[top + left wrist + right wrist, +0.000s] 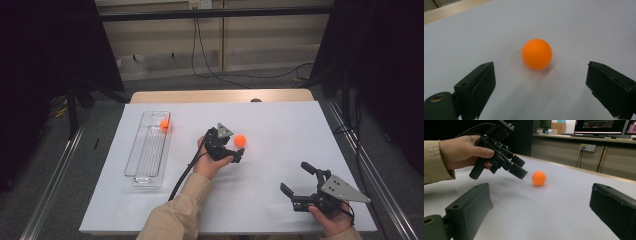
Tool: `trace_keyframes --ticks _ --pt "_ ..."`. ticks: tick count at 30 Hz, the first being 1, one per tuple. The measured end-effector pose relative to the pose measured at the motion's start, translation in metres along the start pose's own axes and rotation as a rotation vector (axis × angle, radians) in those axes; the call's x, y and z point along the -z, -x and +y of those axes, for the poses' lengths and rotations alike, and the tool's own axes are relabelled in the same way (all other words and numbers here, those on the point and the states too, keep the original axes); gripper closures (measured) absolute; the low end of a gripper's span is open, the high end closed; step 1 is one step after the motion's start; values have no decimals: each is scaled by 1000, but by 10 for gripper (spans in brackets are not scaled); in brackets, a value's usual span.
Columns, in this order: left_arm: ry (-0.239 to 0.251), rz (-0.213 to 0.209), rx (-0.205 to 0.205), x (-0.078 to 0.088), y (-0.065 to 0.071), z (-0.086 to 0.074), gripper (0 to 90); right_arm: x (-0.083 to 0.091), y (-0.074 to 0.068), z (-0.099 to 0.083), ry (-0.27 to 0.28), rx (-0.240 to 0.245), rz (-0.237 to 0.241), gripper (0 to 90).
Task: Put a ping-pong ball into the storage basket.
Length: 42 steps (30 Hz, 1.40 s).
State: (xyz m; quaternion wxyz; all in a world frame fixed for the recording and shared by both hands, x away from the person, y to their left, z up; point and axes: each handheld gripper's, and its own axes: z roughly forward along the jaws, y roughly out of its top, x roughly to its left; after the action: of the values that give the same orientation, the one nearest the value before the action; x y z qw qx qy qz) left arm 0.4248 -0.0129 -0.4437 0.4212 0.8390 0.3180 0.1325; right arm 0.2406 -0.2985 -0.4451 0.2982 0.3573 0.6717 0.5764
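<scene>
One orange ball (240, 140) on white table (280, 130).

one ball (240, 140) on table (280, 125), another (164, 125) in tray (148, 150).

A clear tray (131, 160) on the white table (280, 125) holds a second orange ball (164, 124).

likely lab, monitors (599, 126), floor cables (210, 70)
</scene>
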Motion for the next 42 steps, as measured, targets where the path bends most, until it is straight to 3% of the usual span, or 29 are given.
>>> trace_keyframes --ticks 20,42 --pt "-10 18 -12 -9 0 3 98 0 0 0 -4 -8 -2 35" --pt "-25 23 24 -21 -2 2 121 0 0 0 -4 -6 -1 38"
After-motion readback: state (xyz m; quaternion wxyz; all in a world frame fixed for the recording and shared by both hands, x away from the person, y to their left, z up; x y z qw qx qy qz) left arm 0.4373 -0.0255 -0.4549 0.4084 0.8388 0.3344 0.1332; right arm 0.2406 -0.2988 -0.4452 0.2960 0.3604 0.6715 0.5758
